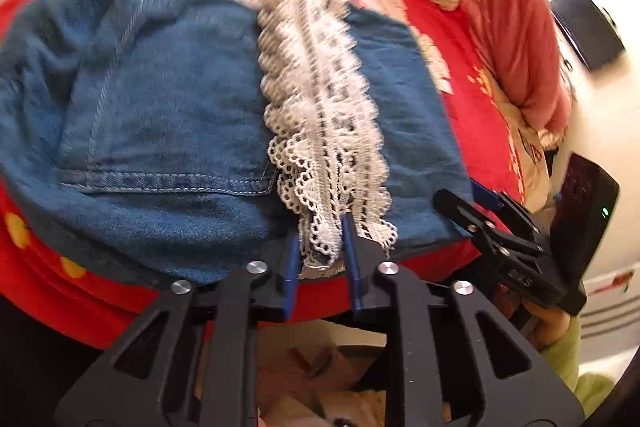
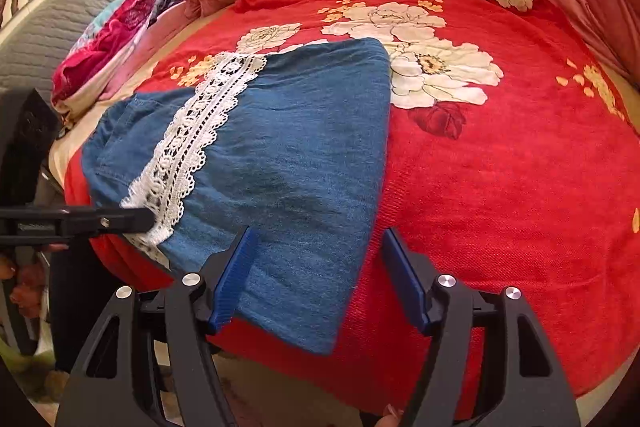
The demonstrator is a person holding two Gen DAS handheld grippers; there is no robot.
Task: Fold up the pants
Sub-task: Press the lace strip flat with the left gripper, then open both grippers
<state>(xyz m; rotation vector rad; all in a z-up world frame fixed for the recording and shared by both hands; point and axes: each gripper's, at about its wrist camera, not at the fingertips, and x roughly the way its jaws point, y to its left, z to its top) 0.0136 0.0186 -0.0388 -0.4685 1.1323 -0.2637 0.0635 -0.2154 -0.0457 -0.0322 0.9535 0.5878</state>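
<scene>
Denim pants (image 2: 288, 163): one pair, on the red floral blanket (image 2: 500, 187).
Lace strip (image 1: 320, 131): one.
Left gripper (image 1: 322, 251): pinching the lace hem.
Right gripper (image 2: 316, 279): agape astride the pants' corner, gripping nothing.

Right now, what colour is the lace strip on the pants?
White, against blue denim; the lace shows sharpest in the right wrist view.

I see the blue denim pants (image 2: 288, 163) folded into a flat, layered panel on the red floral blanket (image 2: 500, 187), near its front edge. A white lace strip (image 2: 192, 147) runs lengthwise along them, its end bunched at that edge.
</scene>
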